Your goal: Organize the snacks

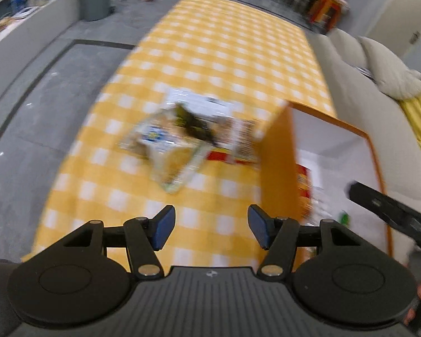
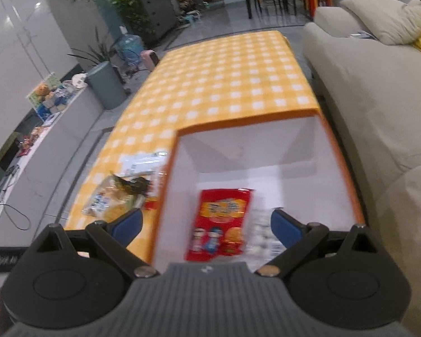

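Sorting approx. half done — orange box [image 2: 334, 151] holds red snack pack [image 2: 220, 221] + white-candy bag [image 2: 262, 236]; loose packets [image 1: 182, 132] remain on surface [image 1: 224, 56]. Left gripper [image 1: 210, 229], right gripper [image 2: 207, 224]: fingers wide apart, empty.

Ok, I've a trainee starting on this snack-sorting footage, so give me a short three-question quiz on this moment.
1. True or false: the red snack packet lies inside the orange box.
2. Which gripper hovers over the box opening: left or right?
3. Multiple choice: the loose snack bags rest on A) the sofa B) the checkered tablecloth C) the floor.

Key: 1 true; 2 right; 3 B.
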### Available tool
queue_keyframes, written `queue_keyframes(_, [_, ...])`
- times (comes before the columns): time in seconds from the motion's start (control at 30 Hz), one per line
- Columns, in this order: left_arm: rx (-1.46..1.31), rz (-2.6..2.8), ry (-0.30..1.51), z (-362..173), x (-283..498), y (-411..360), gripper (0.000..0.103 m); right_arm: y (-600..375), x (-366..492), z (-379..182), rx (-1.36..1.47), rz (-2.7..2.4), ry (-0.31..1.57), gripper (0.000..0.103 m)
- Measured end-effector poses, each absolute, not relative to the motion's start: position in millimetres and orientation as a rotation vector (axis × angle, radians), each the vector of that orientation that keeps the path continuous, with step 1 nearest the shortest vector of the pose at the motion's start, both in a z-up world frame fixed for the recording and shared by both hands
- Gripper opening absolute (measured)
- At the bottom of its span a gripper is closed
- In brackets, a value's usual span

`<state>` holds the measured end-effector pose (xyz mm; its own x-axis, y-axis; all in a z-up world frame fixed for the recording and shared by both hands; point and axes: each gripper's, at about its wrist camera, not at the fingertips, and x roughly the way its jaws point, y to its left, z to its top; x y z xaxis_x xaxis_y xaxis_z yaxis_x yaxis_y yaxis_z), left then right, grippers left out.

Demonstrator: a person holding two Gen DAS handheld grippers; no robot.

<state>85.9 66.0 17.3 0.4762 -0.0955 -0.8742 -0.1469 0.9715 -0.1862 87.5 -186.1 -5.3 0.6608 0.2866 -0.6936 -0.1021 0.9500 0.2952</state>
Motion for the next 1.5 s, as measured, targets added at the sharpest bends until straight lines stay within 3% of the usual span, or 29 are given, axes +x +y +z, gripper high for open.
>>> queue_keyframes(0.23, [-0.359, 0.177, 1.069, 5, 107, 134, 0.07, -116, 85, 3, 0.148, 0.346, 0.773, 0.094])
queue_keyframes(0.53, [-0.524, 0.151, 1.102, -22, 150, 166, 0.07, -31, 102, 4, -0.051, 0.446, 0.742, 0.095])
queue_keyframes(0.77, [-0.724, 0.118, 1.098, -60, 176, 169, 0.07, -39, 126, 7, -0.101, 0.399, 0.753, 0.095])
queue_keyframes(1.07, [-0.727, 0.189, 1.137, -102, 201, 157, 0.068, -61, 146, -17, -0.116, 0.369, 0.78, 0.094])
queue_keyframes(1.5, [-0.728, 0.169, 1.174, -119, 215, 160, 0.071, -45, 145, -43, -0.188, 0.413, 0.717, 0.094])
